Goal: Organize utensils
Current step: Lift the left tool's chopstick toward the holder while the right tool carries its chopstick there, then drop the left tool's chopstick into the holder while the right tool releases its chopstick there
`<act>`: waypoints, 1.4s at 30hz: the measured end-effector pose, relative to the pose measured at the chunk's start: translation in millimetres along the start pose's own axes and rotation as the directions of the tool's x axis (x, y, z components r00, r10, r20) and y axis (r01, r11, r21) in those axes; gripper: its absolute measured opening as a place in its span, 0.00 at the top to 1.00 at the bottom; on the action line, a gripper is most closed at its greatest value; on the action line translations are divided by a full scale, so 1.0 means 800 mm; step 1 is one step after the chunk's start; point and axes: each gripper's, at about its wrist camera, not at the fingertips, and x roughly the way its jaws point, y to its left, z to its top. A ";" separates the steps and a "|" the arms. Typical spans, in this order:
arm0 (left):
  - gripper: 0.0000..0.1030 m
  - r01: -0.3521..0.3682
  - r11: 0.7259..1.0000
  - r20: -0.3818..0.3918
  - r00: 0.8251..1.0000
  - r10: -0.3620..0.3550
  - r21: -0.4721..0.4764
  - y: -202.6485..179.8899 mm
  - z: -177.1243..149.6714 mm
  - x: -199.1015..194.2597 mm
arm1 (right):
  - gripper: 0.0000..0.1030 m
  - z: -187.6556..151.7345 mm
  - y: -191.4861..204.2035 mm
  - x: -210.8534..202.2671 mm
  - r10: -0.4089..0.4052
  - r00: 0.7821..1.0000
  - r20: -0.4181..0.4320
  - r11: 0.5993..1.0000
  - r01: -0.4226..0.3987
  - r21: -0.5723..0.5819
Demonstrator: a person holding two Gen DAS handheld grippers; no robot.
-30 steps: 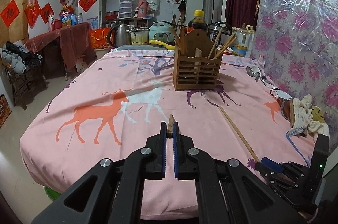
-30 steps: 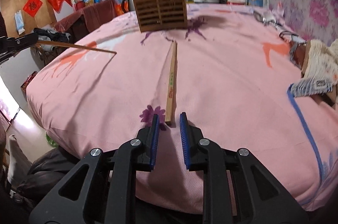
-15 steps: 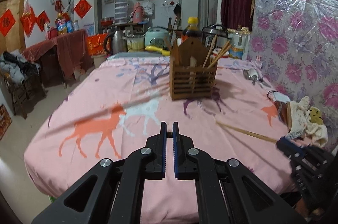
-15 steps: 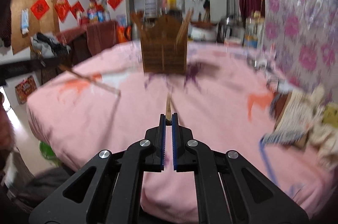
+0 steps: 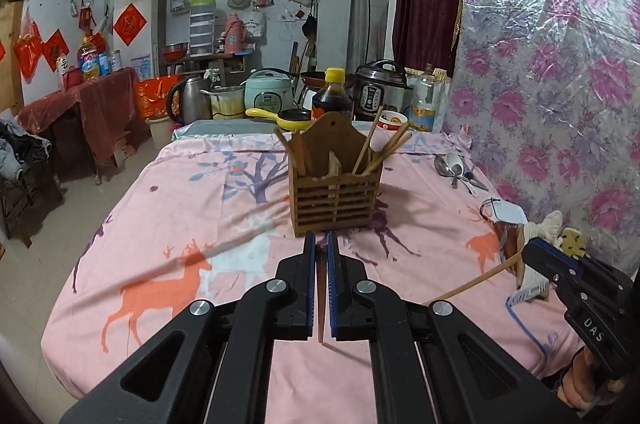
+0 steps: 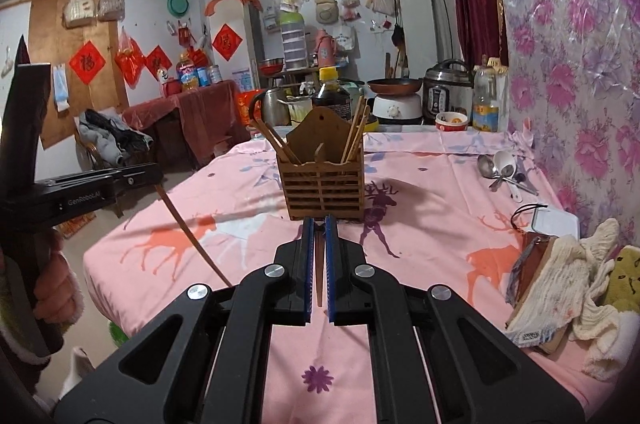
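Both grippers face the wooden holder, which stands upright in the middle of the pink tablecloth with several chopsticks already leaning in its compartments. The left gripper has its jaws closed to a narrow slit on one chopstick, pinched so the stick hangs below the pads, clear of the cloth in front of the holder. The right gripper is likewise clamped on a second chopstick, lifted in front of the holder. Each stick seems gripped partway along, probably so it can be steered into the holder's open top. Spoons lie to the holder's right, not yet sorted
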 end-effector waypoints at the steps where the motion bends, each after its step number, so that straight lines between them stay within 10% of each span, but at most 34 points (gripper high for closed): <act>1: 0.94 0.002 1.000 0.001 1.000 -0.002 0.000 0.000 0.008 0.003 | 0.94 0.005 0.000 0.003 0.000 1.000 0.000 1.000 0.000 0.004; 21: 0.94 0.017 1.000 0.194 0.981 -0.021 0.021 -0.019 0.231 0.073 | 0.94 0.215 -0.009 0.099 -0.007 0.984 0.178 0.999 0.013 -0.030; 36: 0.94 0.019 0.999 0.126 0.992 -0.014 -0.037 0.024 0.231 0.211 | 0.94 0.198 -0.012 0.248 -0.019 0.999 0.042 0.999 0.020 -0.026; 37: 0.92 0.033 0.998 0.114 0.993 -0.028 -0.045 0.028 0.225 0.219 | 0.92 0.193 -0.012 0.258 -0.015 1.000 0.017 1.000 0.016 -0.023; 39: 0.51 0.023 0.998 0.073 0.997 -0.019 -0.057 0.031 0.209 0.234 | 0.89 0.178 -0.016 0.275 -0.034 0.999 -0.025 0.999 0.034 -0.006; 42: 0.44 -0.032 0.999 0.067 0.997 0.035 -0.034 0.033 0.191 0.237 | 0.88 0.173 -0.022 0.278 -0.028 0.998 -0.050 0.999 0.029 0.020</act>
